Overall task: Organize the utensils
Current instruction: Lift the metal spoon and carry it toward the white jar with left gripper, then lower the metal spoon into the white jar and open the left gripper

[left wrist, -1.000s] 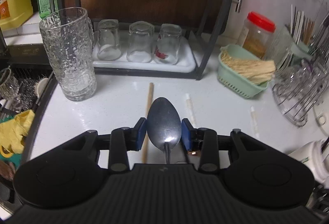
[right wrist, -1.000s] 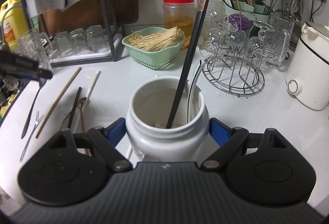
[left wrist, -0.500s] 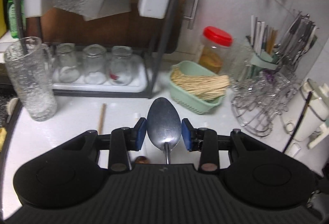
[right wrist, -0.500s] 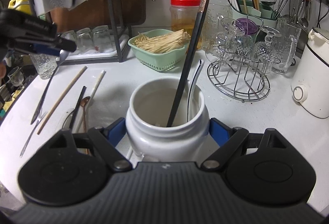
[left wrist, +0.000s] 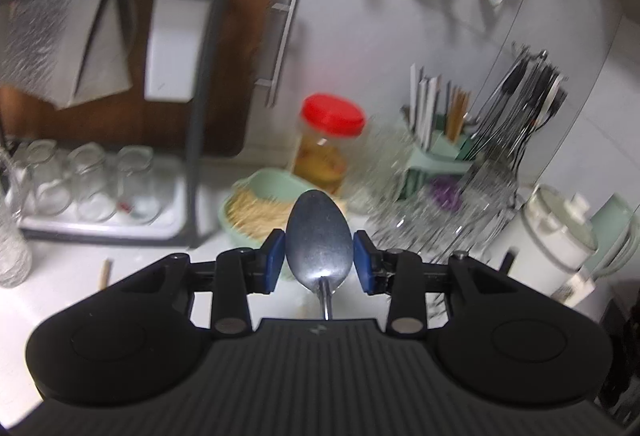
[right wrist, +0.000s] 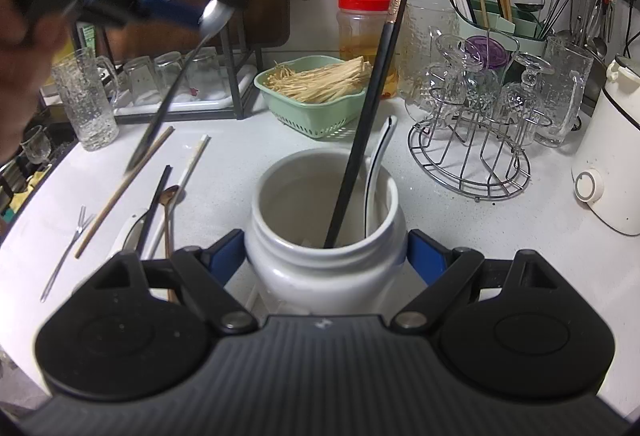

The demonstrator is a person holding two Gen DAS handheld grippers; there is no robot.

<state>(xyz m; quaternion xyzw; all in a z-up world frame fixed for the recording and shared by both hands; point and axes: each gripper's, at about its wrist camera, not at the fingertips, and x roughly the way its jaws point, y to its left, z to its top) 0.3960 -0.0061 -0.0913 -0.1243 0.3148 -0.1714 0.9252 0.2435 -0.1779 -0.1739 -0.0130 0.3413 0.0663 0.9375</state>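
The left gripper (left wrist: 319,259) is pinching a long steel spoon (left wrist: 319,242) aloft, far left of the white ceramic jar (right wrist: 325,236) the right gripper (right wrist: 326,250) is clasping, needing handle-down lowering inside next.

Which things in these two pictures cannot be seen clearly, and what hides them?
- Spoon handle, left wrist view: hidden under the left gripper body.
- White jar base, right wrist view: covered by the right gripper.
- Jar bottom inside: hidden by its wall, so where the black chopstick ends is unclear.
- Glasses on the wire rack, left wrist view: motion blur.
- Person's hand, right wrist view: blurred, cut by the left edge.
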